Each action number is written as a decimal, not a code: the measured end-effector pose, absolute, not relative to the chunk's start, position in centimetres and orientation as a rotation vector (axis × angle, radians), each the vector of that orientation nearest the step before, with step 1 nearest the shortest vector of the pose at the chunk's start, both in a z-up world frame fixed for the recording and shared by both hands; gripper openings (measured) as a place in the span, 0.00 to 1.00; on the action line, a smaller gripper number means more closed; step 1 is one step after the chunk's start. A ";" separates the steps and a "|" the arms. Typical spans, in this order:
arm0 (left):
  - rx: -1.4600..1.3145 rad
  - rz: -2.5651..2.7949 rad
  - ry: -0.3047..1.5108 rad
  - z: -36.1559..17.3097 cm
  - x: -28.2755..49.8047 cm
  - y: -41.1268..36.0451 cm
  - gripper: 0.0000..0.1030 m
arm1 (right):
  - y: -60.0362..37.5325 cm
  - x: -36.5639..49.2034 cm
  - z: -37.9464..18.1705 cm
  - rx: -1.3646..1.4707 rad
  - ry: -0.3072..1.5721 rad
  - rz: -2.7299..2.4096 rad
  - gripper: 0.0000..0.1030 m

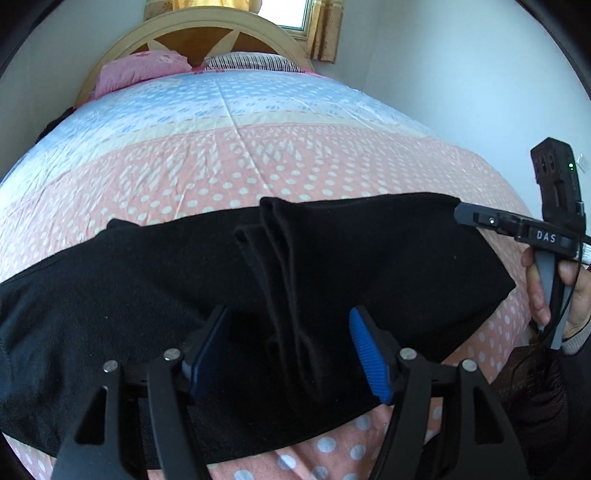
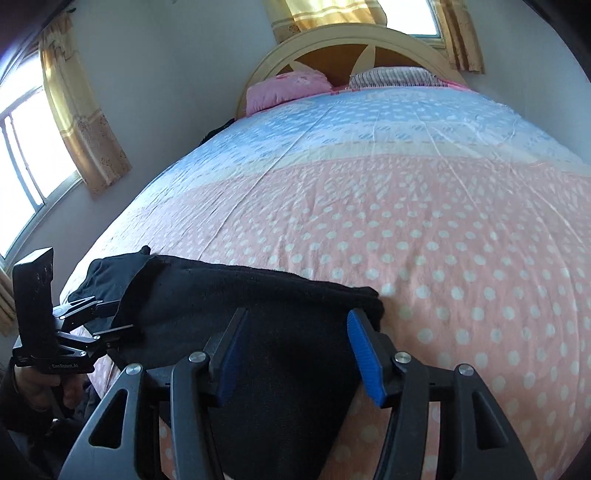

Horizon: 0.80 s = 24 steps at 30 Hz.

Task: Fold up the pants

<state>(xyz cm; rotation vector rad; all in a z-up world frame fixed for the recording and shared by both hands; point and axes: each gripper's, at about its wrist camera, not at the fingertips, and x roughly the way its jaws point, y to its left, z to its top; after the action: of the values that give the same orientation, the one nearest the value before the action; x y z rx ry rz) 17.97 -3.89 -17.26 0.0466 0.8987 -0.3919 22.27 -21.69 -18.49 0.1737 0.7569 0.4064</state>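
Daylight from a curtained window [image 2: 29, 147] falls on a wide bed whose sheet [image 1: 258, 155] runs pink with white dots near the camera and pale blue toward the wooden headboard [image 1: 207, 33] at the top of both frames. A pink pillow [image 1: 140, 70] and a striped pillow [image 1: 251, 61] lean against that headboard.

Black pants [image 1: 129, 280] lie across the lower half of each frame, at the near edge of the bed, stretched side to side in a long band. In the left wrist view a doubled ridge of cloth runs down the middle of the band, probably a fold line between the two legs, though black on black makes the layers hard to separate.

In that view the left gripper [image 1: 291, 354] hangs over the ridge with its blue pads apart, cloth lying between them but not pinched. In its own view the right gripper [image 2: 295, 354] stands the same way over the band's end near frame centre, pads spread and clamping nothing. The same view shows the left tool at the lower left, held by a hand [image 2: 40, 384], at the other stretch of cloth.

Placing one tool on each portion of the band seems meant to let both ends be lifted together, so the pants can be doubled over evenly rather than dragged from one side.
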 end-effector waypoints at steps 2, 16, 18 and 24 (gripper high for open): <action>0.028 -0.409 0.890 -16.8 17.6 -3.8 0.68 | -21.5 20.8 -18.0 0.172 0.744 0.424 0.54; -0.009 -0.421 0.905 -17.0 16.5 -2.5 0.79 | -15.4 15.6 -17.2 0.062 0.749 0.695 0.55; -0.030 -0.390 0.890 -16.6 16.4 -1.3 0.79 | -13.7 15.2 -16.5 0.030 0.713 0.735 0.55; -0.066 -0.277 0.857 -15.7 17.1 2.5 0.79 | -9.1 15.9 -19.8 -0.102 0.835 0.780 0.55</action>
<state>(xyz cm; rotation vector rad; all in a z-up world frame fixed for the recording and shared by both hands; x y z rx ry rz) 17.10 2.50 -15.74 -0.0664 0.8573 -0.2773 15.91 -9.10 -19.83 -0.1021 0.8352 0.7801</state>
